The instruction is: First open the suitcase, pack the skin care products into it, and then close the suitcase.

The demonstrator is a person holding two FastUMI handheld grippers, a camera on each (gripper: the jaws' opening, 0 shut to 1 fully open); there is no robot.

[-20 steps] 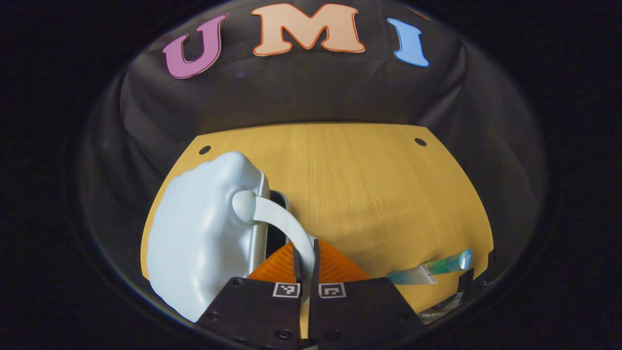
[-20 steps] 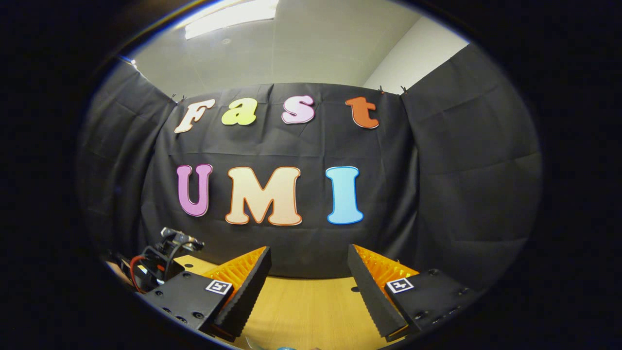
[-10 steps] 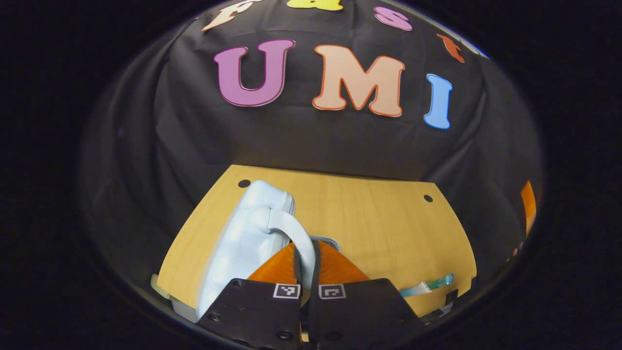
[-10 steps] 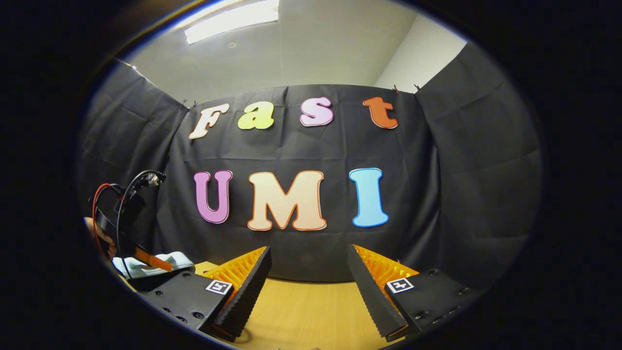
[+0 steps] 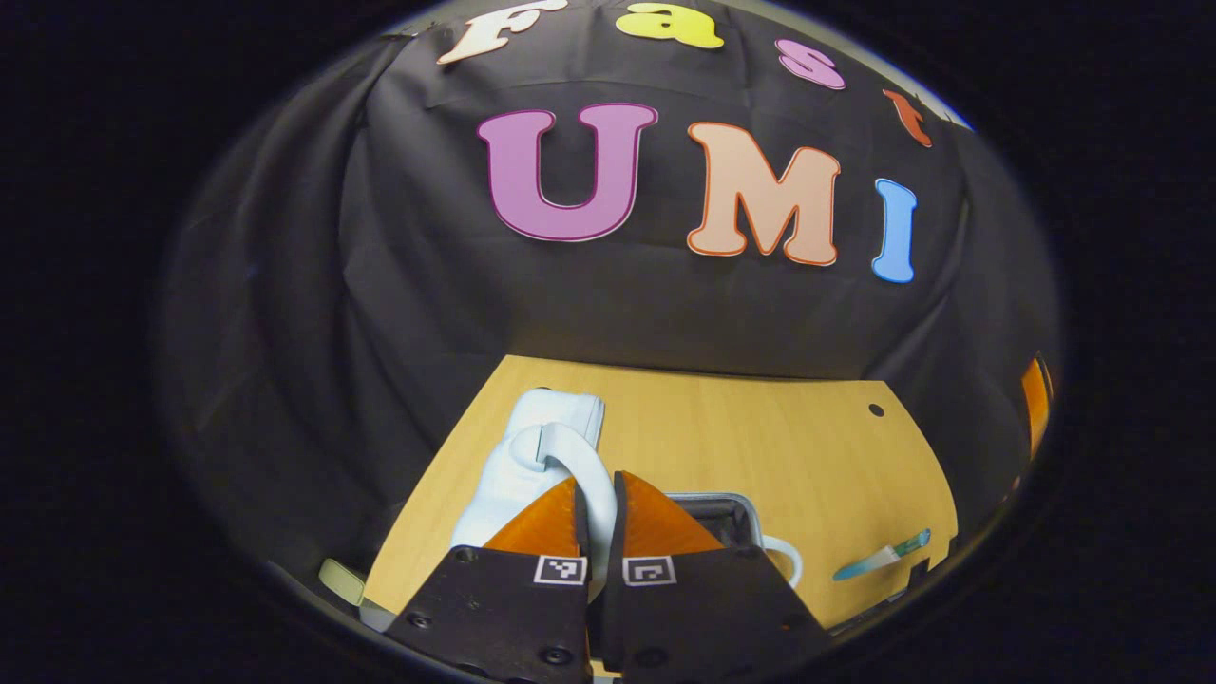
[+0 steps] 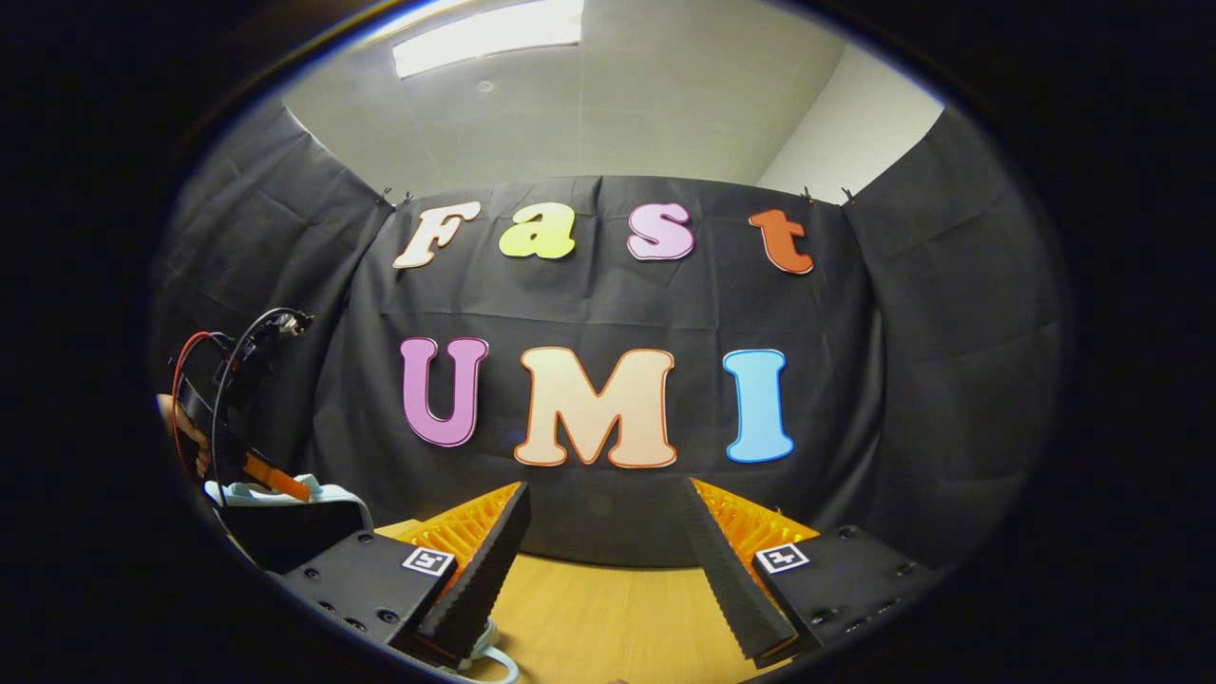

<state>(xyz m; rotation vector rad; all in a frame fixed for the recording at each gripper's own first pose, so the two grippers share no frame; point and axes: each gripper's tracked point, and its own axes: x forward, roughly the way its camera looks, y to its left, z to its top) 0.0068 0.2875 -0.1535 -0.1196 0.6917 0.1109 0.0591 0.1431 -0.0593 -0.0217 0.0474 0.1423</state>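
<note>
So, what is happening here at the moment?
A person is opening a small pale blue suitcase on the wooden table. The left gripper is shut on the suitcase handle and holds the lid raised, so the dark inside shows. The right gripper hangs open above the table, holding nothing. A teal skin care tube lies on the table, not packed yet.

Glossy smooth plastic suitcase [image 5: 518, 461] lies on matt wood-grain table [image 5: 760, 446].
</note>
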